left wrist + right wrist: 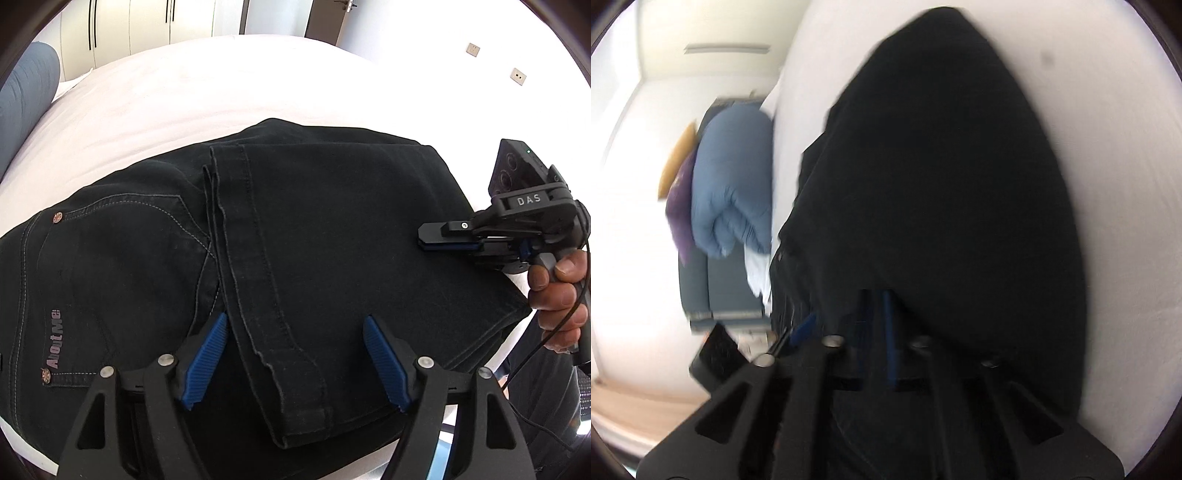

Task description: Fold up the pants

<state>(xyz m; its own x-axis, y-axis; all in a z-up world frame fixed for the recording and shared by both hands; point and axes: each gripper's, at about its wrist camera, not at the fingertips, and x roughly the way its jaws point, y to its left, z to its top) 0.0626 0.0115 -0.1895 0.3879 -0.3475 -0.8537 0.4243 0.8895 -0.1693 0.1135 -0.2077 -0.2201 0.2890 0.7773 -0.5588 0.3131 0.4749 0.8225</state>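
Observation:
Black jeans [303, 229] lie folded on a white bed [184, 96], the leg hems laid over the seat near the back pocket. My left gripper [295, 354] hovers open over the hem, its blue pads [207, 362] wide apart and holding nothing. My right gripper [424, 242] reaches in from the right, jaws closed flat over the fold edge of the jeans. In the blurred right wrist view the jeans [942, 177] fill the middle and the right gripper [877, 314] has its pads close together on the black cloth.
A blue-grey pillow [26, 96] lies at the bed's far left; it also shows in the right wrist view [735, 177] with a purple cushion [679, 199]. Wardrobe doors [147, 26] stand behind the bed. White wall with sockets [517, 75] is at right.

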